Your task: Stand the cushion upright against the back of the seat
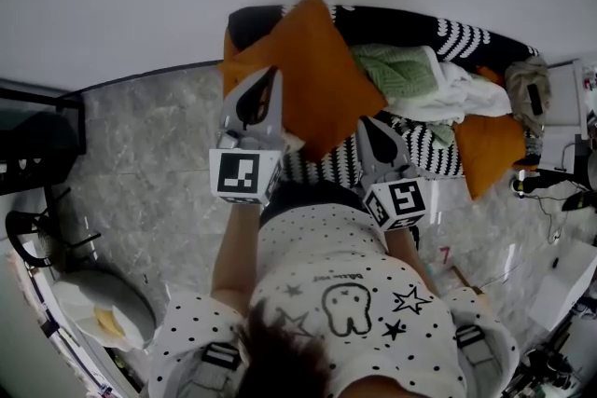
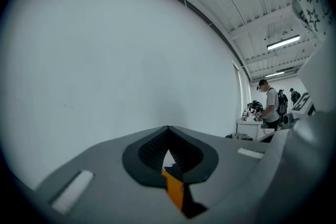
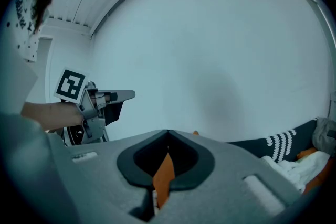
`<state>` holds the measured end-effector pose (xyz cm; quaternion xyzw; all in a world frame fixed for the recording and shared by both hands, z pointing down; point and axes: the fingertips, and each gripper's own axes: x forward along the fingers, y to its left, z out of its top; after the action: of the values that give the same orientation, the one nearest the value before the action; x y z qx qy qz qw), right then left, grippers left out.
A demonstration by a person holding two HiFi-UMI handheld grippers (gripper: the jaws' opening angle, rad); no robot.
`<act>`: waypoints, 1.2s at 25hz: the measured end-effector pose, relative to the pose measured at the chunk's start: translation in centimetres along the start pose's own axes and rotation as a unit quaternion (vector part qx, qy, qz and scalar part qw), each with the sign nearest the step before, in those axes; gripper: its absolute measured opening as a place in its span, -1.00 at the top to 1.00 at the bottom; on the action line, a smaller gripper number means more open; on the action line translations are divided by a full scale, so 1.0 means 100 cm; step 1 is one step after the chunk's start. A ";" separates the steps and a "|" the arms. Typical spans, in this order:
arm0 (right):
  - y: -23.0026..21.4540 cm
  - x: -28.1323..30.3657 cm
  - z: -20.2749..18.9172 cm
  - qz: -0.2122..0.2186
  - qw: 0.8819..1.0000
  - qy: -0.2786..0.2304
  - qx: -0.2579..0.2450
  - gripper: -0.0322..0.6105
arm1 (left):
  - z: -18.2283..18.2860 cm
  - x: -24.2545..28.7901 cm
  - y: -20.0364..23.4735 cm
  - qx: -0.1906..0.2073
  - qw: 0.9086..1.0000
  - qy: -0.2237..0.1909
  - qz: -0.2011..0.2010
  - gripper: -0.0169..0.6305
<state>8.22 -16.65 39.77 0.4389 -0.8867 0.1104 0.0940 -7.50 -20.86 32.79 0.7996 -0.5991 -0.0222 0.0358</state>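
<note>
A large orange cushion (image 1: 317, 75) hangs tilted over the left end of the black seat with white pattern (image 1: 448, 37). One corner of it points up toward the seat's back. My left gripper (image 1: 272, 72) is shut on the cushion's left edge; orange fabric (image 2: 173, 189) shows pinched between its jaws. My right gripper (image 1: 367, 121) is shut on the lower right edge, with an orange fold (image 3: 164, 176) between its jaws. The left gripper (image 3: 89, 99) also shows in the right gripper view, held level in front of the white wall.
On the seat lie a green knitted piece (image 1: 401, 70), white cloth (image 1: 466, 93) and a second orange cushion (image 1: 490, 149). Marbled floor (image 1: 149, 135) lies to the left, with dark furniture (image 1: 37, 144) and a grey bag (image 1: 103, 308). People stand at a table (image 2: 270, 107) far off.
</note>
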 end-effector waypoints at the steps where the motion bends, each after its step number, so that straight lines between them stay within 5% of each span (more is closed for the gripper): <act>1: 0.000 -0.001 0.001 0.000 1.000 -0.001 -0.001 0.90 | -0.002 -0.004 -0.002 -0.003 1.000 0.002 0.006 0.94; 11: -0.008 -0.009 -0.004 -0.005 1.000 0.008 0.002 0.90 | -0.017 -0.031 -0.024 -0.035 0.999 0.020 0.026 0.94; 30: 0.012 -0.011 -0.009 0.027 0.999 0.015 -0.021 0.90 | -0.044 -0.054 -0.069 -0.043 0.997 0.049 -0.032 0.95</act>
<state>7.97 -14.84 40.20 0.4109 -0.8989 0.1008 0.1137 -2.07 -13.63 36.52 0.8159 -0.5695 -0.0094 0.0989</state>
